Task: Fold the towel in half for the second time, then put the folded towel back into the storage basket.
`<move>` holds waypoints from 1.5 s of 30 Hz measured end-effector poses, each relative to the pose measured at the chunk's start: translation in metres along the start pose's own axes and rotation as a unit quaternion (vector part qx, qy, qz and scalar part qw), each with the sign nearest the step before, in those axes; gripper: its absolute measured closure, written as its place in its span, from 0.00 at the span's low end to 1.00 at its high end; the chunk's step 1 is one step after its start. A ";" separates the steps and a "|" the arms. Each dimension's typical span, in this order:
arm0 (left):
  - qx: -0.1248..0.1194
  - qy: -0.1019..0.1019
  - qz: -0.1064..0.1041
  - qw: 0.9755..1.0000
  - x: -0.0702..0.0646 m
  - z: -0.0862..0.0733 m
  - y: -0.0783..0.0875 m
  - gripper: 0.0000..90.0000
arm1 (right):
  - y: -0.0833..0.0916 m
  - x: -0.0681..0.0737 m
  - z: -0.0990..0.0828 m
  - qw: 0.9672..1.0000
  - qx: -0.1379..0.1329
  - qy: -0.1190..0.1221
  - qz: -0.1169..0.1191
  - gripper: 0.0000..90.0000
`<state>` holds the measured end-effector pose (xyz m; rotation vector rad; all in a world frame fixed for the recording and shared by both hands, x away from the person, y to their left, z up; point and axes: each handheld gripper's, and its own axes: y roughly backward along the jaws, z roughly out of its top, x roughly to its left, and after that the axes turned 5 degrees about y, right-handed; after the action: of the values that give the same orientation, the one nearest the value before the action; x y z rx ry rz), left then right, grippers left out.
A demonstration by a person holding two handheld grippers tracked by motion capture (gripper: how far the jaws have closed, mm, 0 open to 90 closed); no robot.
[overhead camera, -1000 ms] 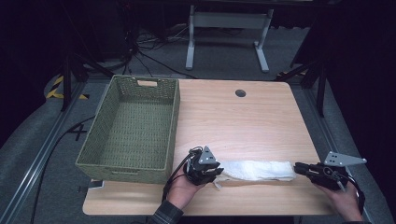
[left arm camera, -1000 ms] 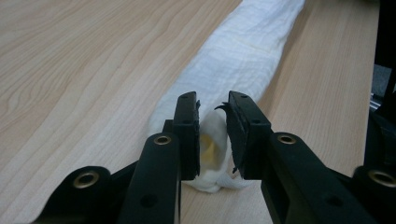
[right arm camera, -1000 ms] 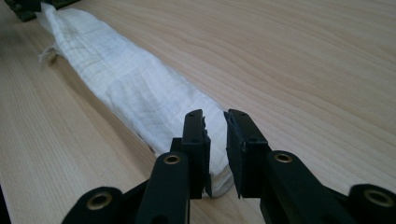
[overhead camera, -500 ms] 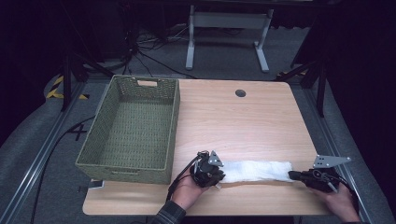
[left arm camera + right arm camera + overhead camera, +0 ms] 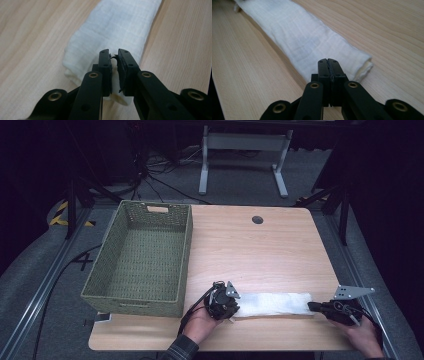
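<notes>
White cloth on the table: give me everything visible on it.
The white cloth is thin woven fabric with a faint grid weave, folded into a long narrow strip, layered edges showing at its ends. It lies flat along the near edge of the wooden table, right of the green basket. The left gripper pinches one end, fabric bunched between its pads; the right gripper is shut at the other end.

Dark room, grey carpet floor (image 5: 45, 270)

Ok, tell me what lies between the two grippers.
The folded white cloth spans from the left gripper to the right gripper, seen in the high view.
</notes>
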<state>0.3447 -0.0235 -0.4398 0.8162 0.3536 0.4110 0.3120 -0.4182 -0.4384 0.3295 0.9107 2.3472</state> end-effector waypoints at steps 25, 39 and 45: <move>0.026 -0.021 0.021 0.999 0.024 0.035 -0.040 0.99 | -0.052 0.035 0.031 0.995 0.040 0.060 0.061 1.00; 0.033 -0.022 0.015 0.999 0.019 0.027 -0.034 0.99 | -0.056 0.028 0.032 0.996 0.041 0.061 0.053 1.00; 0.035 -0.027 0.009 0.999 0.017 0.022 -0.030 0.99 | -0.061 0.023 0.038 0.996 0.042 0.064 0.050 1.00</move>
<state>0.3758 -0.0481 -0.4509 0.8987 0.3118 0.3944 0.3365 -0.3480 -0.4520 0.2662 1.0797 2.4481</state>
